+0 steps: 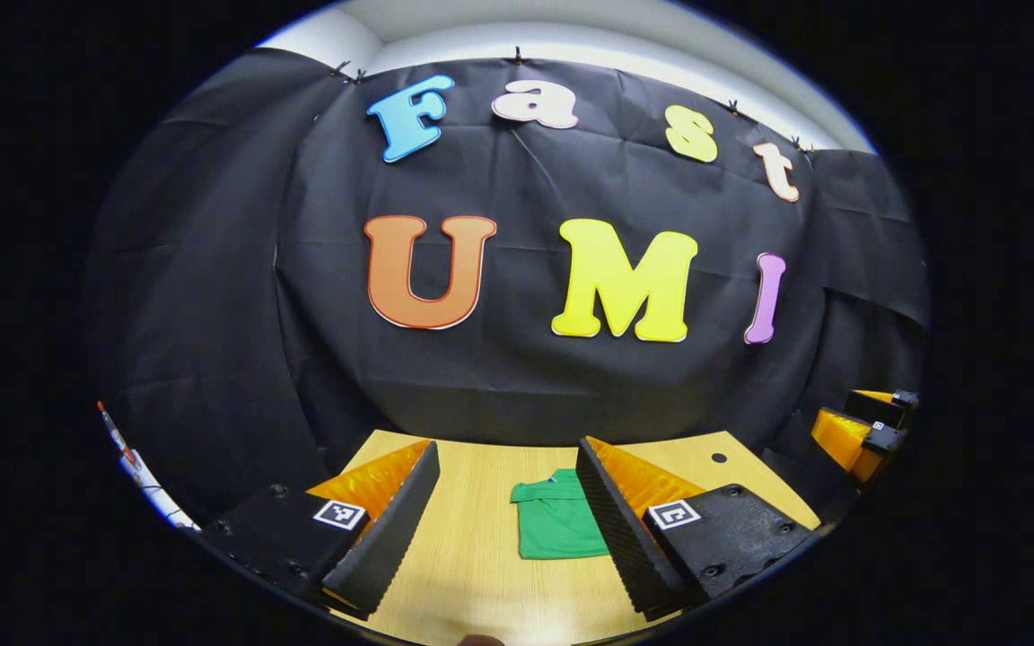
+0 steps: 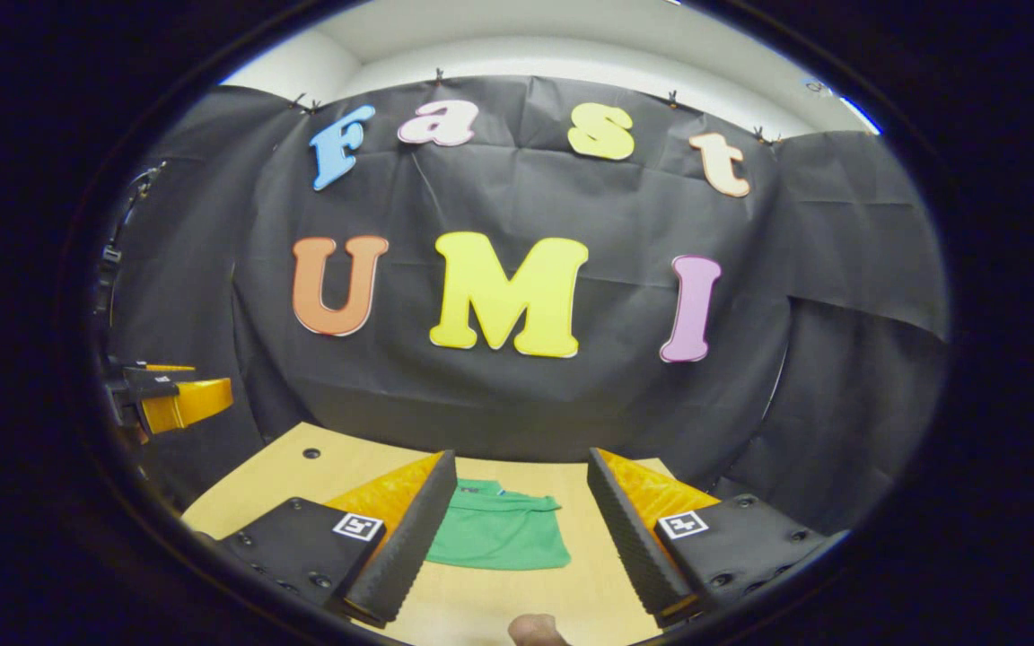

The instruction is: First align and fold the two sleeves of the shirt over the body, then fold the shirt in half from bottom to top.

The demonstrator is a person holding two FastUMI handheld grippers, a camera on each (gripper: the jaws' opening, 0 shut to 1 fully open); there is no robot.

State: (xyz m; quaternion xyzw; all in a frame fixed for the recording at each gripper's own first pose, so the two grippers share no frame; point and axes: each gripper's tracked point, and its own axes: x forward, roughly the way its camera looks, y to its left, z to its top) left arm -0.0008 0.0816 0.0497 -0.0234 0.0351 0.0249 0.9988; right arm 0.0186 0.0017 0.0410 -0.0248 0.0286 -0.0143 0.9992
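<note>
Here, a green shirt (image 1: 557,525) is seen folded into a compact rectangle, lying flat on the wooden table (image 1: 472,556) near the black cloth wall. In the left gripper view, the left gripper (image 1: 508,529) is held above the table, jaws spread wide, nothing grasped. The right gripper (image 2: 517,538) is likewise held released above the shirt (image 2: 499,534), well apart from it. A small round hole (image 2: 311,453) is noted in the tabletop.

Your left gripper (image 1: 506,484) has two wedge-shaped fingers with ribbed inner pads (image 1: 389,529), each on a flat block fastened with round screws and marked with a small square black-and-white tag. Your right gripper (image 2: 521,492) has the same build: ribbed pads, screwed blocks, square tags.
</note>
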